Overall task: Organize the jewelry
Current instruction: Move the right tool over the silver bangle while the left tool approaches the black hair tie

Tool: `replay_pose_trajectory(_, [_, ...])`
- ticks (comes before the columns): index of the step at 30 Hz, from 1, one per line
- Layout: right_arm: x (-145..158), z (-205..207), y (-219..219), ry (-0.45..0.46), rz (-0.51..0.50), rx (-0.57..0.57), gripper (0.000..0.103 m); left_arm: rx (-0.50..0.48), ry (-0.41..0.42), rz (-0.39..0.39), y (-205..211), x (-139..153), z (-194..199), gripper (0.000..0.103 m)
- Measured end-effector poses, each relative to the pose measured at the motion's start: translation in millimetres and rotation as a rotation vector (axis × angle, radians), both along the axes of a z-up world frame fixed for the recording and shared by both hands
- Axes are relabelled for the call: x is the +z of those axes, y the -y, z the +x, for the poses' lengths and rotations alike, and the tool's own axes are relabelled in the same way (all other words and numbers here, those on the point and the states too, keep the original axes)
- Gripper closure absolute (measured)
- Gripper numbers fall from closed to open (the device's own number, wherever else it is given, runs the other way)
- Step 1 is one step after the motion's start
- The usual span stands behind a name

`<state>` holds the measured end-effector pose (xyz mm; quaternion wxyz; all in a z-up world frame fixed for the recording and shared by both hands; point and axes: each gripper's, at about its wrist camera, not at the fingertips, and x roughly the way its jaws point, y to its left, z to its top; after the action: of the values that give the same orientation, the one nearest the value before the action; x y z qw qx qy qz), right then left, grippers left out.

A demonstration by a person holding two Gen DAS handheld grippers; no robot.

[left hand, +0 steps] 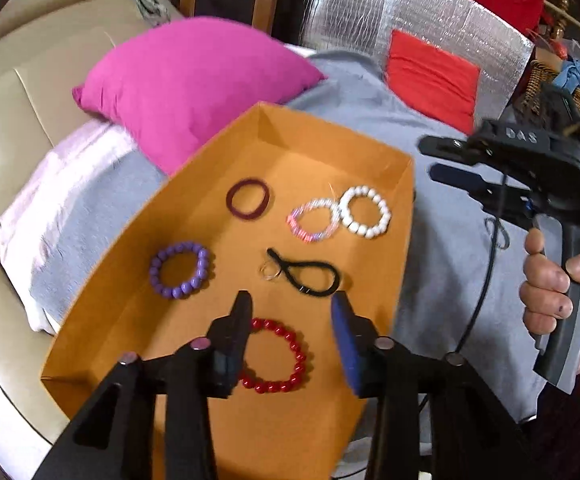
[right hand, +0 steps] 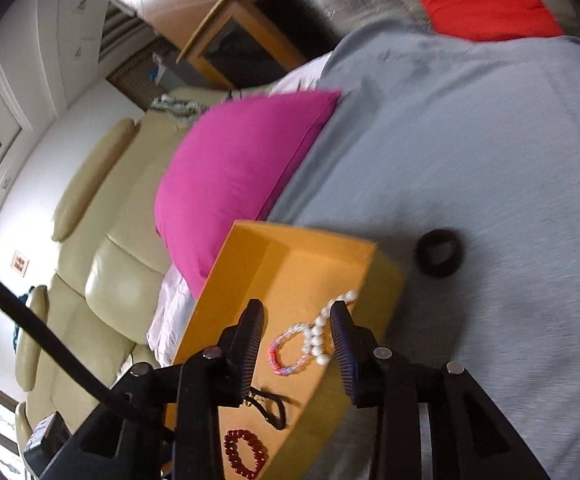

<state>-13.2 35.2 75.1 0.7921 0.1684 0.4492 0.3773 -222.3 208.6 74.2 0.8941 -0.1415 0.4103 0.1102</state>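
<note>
An orange cardboard tray (left hand: 137, 280) lies on a grey sheet (left hand: 370, 120) that covers a bed, with a magenta pillow (left hand: 193, 80) touching its far left corner and a red cushion (left hand: 430, 76) further back against a silver quilted foil panel (left hand: 430, 12). Inside the tray, spread apart on its floor, lie a maroon hair tie (left hand: 247, 198) near the back, a pink-and-white beaded bracelet (left hand: 314, 220) touching a white pearl bracelet (left hand: 365, 211) to its right, a purple bead bracelet (left hand: 179, 264) at the left, a black elastic hair tie (left hand: 306, 274) in the middle with a small thin ring (left hand: 269, 272) at its left end, and a red bead bracelet (left hand: 277, 356) nearest the camera.

The left gripper (left hand: 292, 304) hovers above the near part of the tray, its fingers spread wide and holding nothing; the red bead bracelet shows below and between them. The right gripper (left hand: 442, 160) is held by a bare hand (left hand: 562, 300) off the tray's right edge, above the grey sheet, with its fingers set a narrow gap apart and nothing between them. In the right wrist view its fingers frame the pearl and pink bracelets in the tray, and a black fabric hair band (right hand: 441, 253) lies alone on the sheet, outside the tray, well to the right of its far corner. A beige leather sofa (right hand: 101, 280) stands beyond the bed
</note>
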Motion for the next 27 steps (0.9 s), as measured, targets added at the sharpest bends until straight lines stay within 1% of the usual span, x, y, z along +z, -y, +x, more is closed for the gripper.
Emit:
replay_pose_trajectory(2, [9, 4, 22, 0.000, 0.023, -0.028, 0.066, -0.005, 0.022, 0.012, 9, 11, 1, 0.053])
replay_pose_trajectory(4, [18, 10, 53, 0.002, 0.046, -0.082, 0.066, -0.018, 0.041, 0.027, 19, 20, 4, 0.047])
replay_pose_trajectory(7, [27, 22, 102, -0.001, 0.064, -0.165, 0.066, -0.045, 0.072, 0.066, 40, 33, 12, 0.045])
replay_pose_trajectory(9, [28, 29, 133, -0.016, 0.064, -0.219, 0.066, -0.065, 0.083, 0.077, 53, 37, 19, 0.044])
replay_pose_trajectory(12, [25, 39, 176, -0.056, 0.051, -0.292, 0.065, -0.116, 0.092, 0.088, 79, 39, 31, 0.044])
replay_pose_trajectory(16, [18, 51, 224, -0.110, 0.035, -0.374, 0.065, -0.193, 0.080, 0.096, 116, 31, 51, 0.043])
replay_pose_trajectory(19, [12, 55, 244, -0.136, 0.019, -0.398, 0.064, -0.247, 0.055, 0.094, 144, 20, 66, 0.043])
replay_pose_trajectory(21, [10, 55, 249, -0.141, 0.004, -0.396, 0.064, -0.272, 0.037, 0.092, 158, 13, 73, 0.043])
replay_pose_trajectory(25, [10, 55, 259, -0.151, -0.008, -0.397, 0.064, -0.298, 0.012, 0.088, 179, 2, 90, 0.043])
replay_pose_trajectory(27, [10, 54, 260, -0.155, -0.005, -0.396, 0.064, -0.299, 0.009, 0.097, 185, 2, 98, 0.043])
